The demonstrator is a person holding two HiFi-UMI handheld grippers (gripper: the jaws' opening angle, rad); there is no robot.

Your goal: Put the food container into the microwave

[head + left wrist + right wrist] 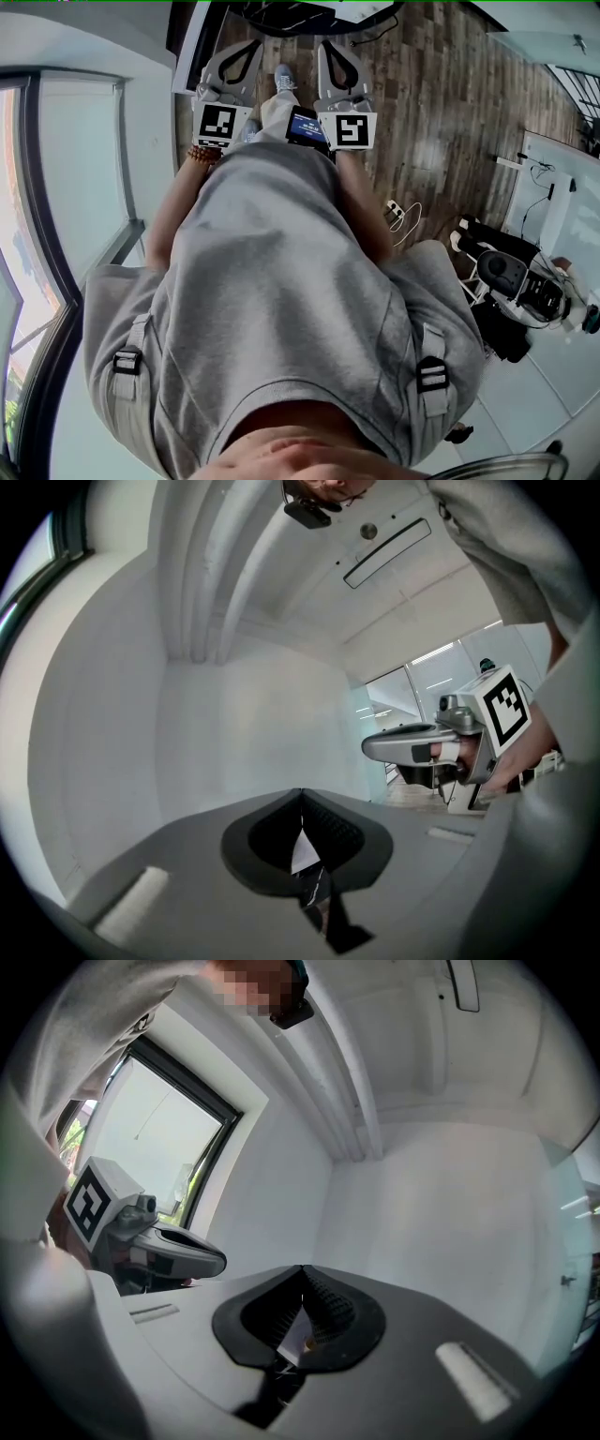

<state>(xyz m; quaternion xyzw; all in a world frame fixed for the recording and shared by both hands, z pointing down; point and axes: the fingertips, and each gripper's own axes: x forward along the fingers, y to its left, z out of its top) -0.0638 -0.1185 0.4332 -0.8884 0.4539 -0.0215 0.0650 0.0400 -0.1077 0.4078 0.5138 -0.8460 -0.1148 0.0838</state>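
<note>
- The wooden plank floor [441, 103] fills the far part of the head view, brown and streaky.
- A loose gray shirt [272, 300] covers the middle of that view and blocks most of what lies below the person.
- A tall dark-framed window [19, 234] runs down the left, set in plain white wall.
- Both gripper views look up at a smooth white ceiling [281, 592] with a long narrow slot [386, 552].
- Black-and-white equipment [511, 272] stands on the right, with a white cable [398, 214] coiled on the floor beside it.
- The left gripper [300, 796] has its fingers [330, 825] brought together at the tips, with nothing between them; the pads are dark and ribbed, set in a matte gray shell.
- The right gripper [302, 1269] has its fingers [328, 1309] closed the same way, tips meeting and empty.
- The two grippers hang side by side, near each other, each with a white cube [217, 122] printed with black squares.
- A small dark screen [306, 125] sits between the cubes.
- A brown bead bracelet [202, 153] circles the left wrist.
- The food container and the microwave show in none of the views.
</note>
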